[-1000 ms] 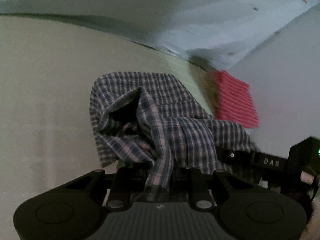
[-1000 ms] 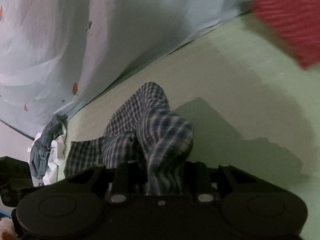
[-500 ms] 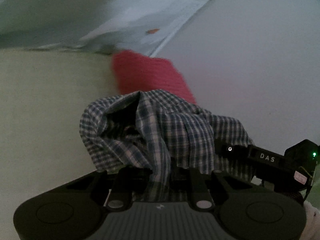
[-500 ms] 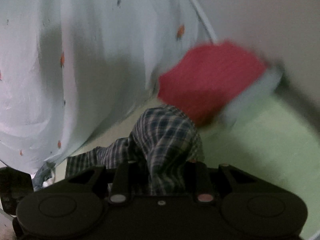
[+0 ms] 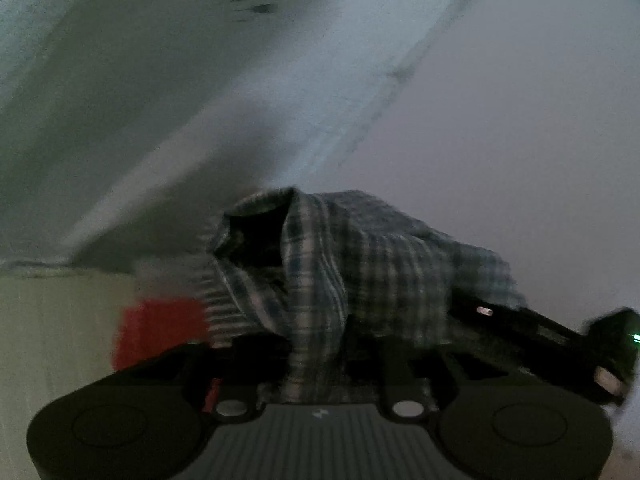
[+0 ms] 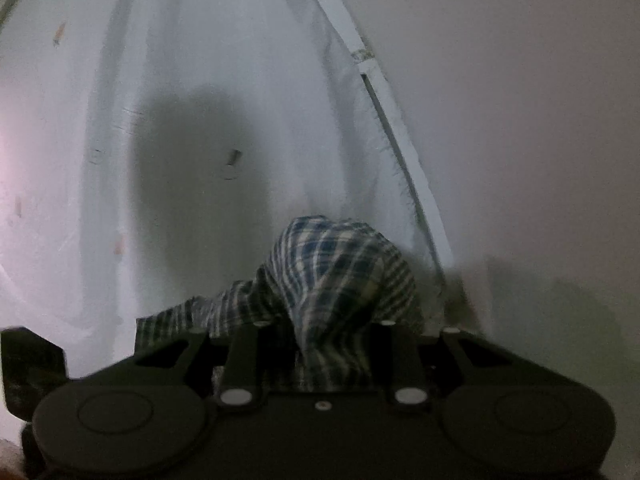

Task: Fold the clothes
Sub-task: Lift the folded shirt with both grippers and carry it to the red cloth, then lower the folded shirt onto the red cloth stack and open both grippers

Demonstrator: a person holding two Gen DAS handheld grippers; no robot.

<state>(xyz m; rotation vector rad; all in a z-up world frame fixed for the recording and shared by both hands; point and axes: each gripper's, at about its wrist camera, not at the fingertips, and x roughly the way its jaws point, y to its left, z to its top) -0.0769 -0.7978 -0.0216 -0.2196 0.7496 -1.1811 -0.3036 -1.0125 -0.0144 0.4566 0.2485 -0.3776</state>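
The plaid shirt (image 5: 360, 264) hung bunched between your two grippers, lifted up in front of the pale curtain (image 6: 192, 128) and the wall (image 5: 500, 140). In the left wrist view a strip of that shirt ran straight down into your left gripper (image 5: 316, 354), and you had it pinched there, the jaws drawn in on the cloth with folds spilling over both sides. To the right of the shirt in that view, your right gripper (image 5: 560, 344) showed as a dark bar with a small green light, and the cloth draped over its front end. Left of the shirt and lower, a red cloth (image 5: 160, 328) lay blurred on the light green surface (image 5: 52, 340).

In the right wrist view the shirt (image 6: 340, 276) mounded over your right gripper (image 6: 332, 360), and you had a wad of it nipped between the jaws, the fabric hiding the tips. Left of the shirt a dark corner of your left gripper (image 6: 32, 360) poked in. Behind the shirt the curtain carried a large soft shadow, and a white strip (image 6: 384, 92) ran up where curtain met wall.
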